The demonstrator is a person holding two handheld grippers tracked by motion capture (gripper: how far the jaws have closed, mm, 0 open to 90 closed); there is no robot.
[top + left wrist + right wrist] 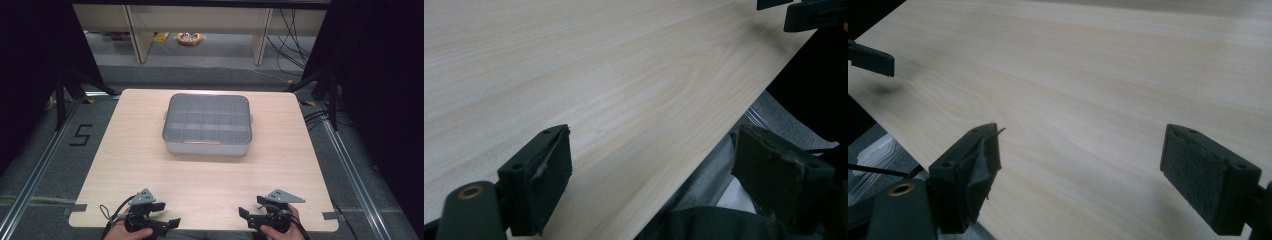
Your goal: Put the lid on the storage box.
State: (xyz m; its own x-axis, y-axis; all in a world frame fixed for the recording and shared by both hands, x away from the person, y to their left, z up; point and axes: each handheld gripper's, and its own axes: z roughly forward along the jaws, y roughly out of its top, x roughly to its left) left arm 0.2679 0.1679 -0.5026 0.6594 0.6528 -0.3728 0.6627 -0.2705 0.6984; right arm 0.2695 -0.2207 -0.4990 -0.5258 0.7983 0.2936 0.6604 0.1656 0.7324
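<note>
While grippers [167, 216] wait apart, the box [207, 125] lies ahead.

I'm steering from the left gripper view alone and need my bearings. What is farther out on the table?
Observer: A grey box with a clear lid over a grid of compartments sits mid-table, nearer the far edge, away from both grippers.
Operator: Is my left gripper over the table?
Observer: The left gripper is at the near edge, jaws pointing toward the right gripper.
Operator: Is the right one open?
Observer: Yes; in the right gripper view its pads stand wide apart over bare wood.
</note>
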